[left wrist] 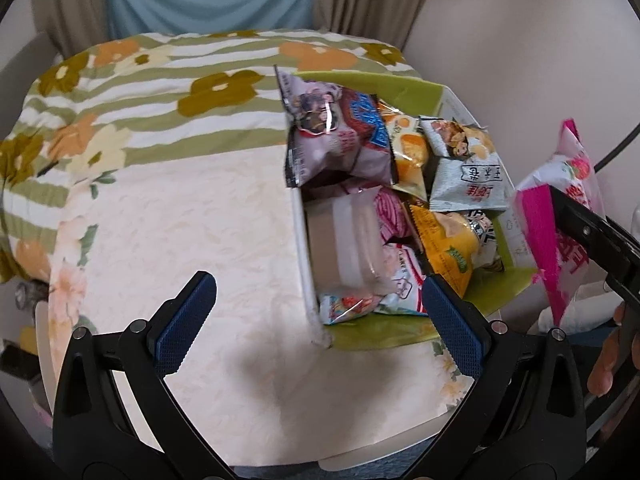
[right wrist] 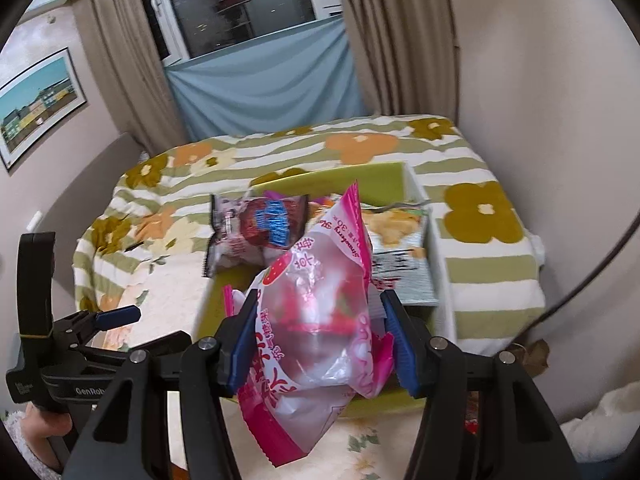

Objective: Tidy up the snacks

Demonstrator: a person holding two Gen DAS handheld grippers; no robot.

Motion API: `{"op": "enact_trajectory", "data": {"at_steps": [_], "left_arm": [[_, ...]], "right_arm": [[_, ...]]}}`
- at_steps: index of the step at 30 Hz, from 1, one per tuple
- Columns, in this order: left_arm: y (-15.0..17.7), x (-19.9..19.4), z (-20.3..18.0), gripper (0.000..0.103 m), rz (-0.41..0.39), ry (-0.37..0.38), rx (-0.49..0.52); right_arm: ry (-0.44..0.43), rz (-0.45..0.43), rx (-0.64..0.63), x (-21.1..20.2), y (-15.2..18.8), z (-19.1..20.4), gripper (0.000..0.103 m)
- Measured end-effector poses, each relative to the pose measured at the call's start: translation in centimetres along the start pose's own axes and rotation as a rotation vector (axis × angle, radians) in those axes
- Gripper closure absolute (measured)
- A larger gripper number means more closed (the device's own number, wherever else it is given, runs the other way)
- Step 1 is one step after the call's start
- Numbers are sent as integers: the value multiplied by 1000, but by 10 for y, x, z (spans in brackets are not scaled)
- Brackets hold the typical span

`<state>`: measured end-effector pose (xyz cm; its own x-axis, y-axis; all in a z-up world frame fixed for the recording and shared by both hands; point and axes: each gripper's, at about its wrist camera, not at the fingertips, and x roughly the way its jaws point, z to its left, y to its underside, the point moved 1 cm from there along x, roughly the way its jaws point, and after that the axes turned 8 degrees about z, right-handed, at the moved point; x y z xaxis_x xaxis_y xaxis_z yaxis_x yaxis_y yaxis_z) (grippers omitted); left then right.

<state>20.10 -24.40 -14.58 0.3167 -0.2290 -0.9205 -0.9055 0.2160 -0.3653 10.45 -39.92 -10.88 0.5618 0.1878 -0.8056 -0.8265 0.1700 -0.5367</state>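
A green-lined box [left wrist: 404,336] on the cream tablecloth holds several snack packs: a purple pack [left wrist: 336,136] leaning on its far left corner, an orange pack [left wrist: 412,152], a grey-green pack [left wrist: 468,172] and a yellow pack [left wrist: 444,244]. My left gripper [left wrist: 316,320] is open and empty over the cloth at the box's near left corner. My right gripper [right wrist: 320,340] is shut on a pink strawberry snack bag [right wrist: 316,312], held above the box's near edge [right wrist: 208,320]. The bag also shows in the left wrist view [left wrist: 560,208].
A bed with a green-striped floral blanket [left wrist: 160,92] lies behind the table. A wall stands to the right. Curtains and a blue cloth [right wrist: 260,80] hang under a window at the back. The table's near edge [left wrist: 360,452] is close below.
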Motion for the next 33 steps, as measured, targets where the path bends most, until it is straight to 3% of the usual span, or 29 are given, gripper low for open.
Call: {"op": "enact_trajectory", "data": {"at_steps": [6, 7, 9, 10, 15, 24, 33], "left_arm": [[11, -7, 10, 1, -12, -31, -43], [14, -8, 12, 1, -12, -38, -48], [24, -10, 16, 1, -13, -57, -55], [28, -10, 17, 1, -10, -61, -55], [42, -16, 19, 1, -17, -102, -22], [53, -54, 31, 1, -87, -95, 3], [89, -163, 40, 1, -338, -122, 26]], "right_arm": [[-71, 60, -84, 27, -12, 25, 43], [-73, 66, -90, 30, -12, 27, 38], [-64, 56, -82, 29, -7, 28, 12], [-53, 44, -71, 27, -3, 27, 10], [108, 2, -49, 18, 22, 19, 9], [114, -20, 8, -11, 35, 22, 9], [147, -137, -25, -76, 54, 74, 9]]}}
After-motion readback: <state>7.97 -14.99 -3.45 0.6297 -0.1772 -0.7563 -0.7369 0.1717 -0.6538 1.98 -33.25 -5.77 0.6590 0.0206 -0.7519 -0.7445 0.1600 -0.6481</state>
